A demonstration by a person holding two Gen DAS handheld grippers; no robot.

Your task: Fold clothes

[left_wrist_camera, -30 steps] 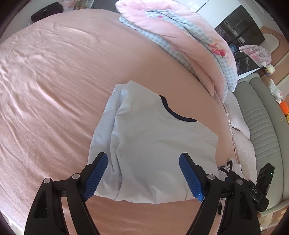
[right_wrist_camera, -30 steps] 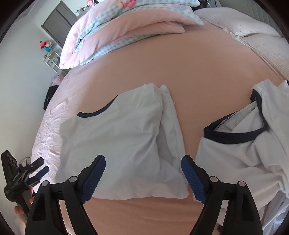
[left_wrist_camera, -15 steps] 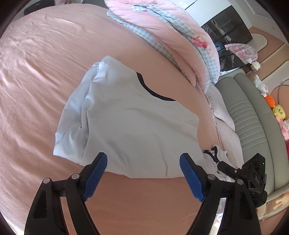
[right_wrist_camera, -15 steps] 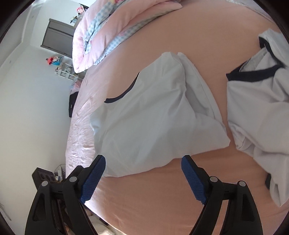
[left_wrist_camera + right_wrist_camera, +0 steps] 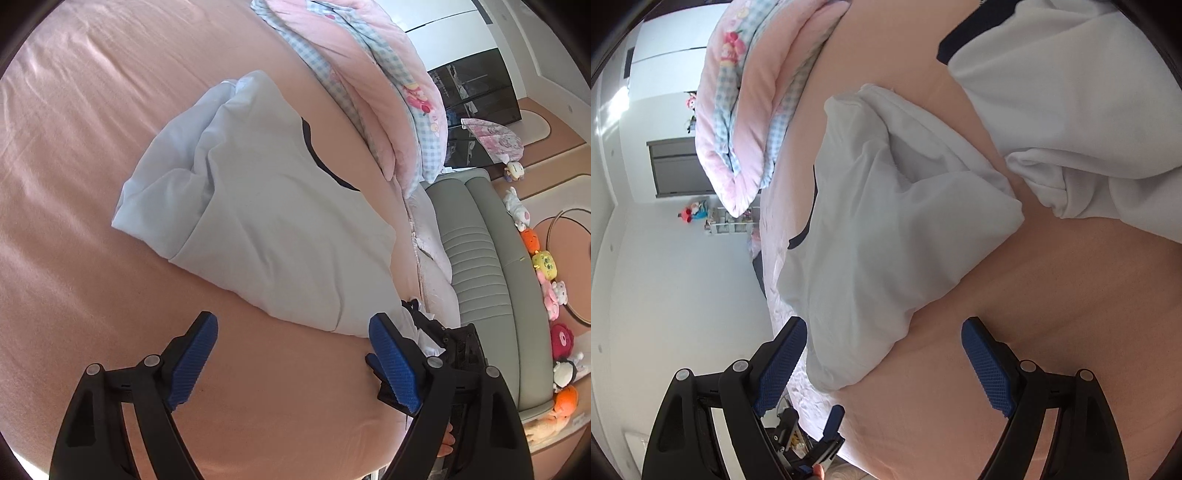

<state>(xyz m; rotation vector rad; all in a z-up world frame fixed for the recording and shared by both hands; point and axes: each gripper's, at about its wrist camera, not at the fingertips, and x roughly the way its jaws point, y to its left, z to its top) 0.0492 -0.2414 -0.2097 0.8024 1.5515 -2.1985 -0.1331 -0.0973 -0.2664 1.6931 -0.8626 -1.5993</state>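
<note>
A folded pale T-shirt (image 5: 266,221) with a navy collar lies on the pink bed sheet (image 5: 74,184). My left gripper (image 5: 291,325) hovers just short of its near edge; the jaws are opening and nothing is between them. In the right wrist view the same folded shirt (image 5: 886,229) reaches down between the blue fingers of my right gripper (image 5: 882,332), which is open, its pads well apart from the cloth. A second, unfolded white shirt (image 5: 1071,110) with navy trim lies at the upper right. The other gripper (image 5: 827,428) shows at the bottom edge.
A rolled pink and blue-check quilt (image 5: 369,74) lies along the far side of the bed. A grey padded bench (image 5: 480,258) runs along the bed's right side, with plush toys (image 5: 546,266) on the floor beyond. The bed edge (image 5: 775,295) and a white wall are at left.
Both grippers have sunk towards the bed and rolled, so the views have tilted. The folded shirt's near edge now sits close to both pairs of fingers. The shirt itself has not moved.
</note>
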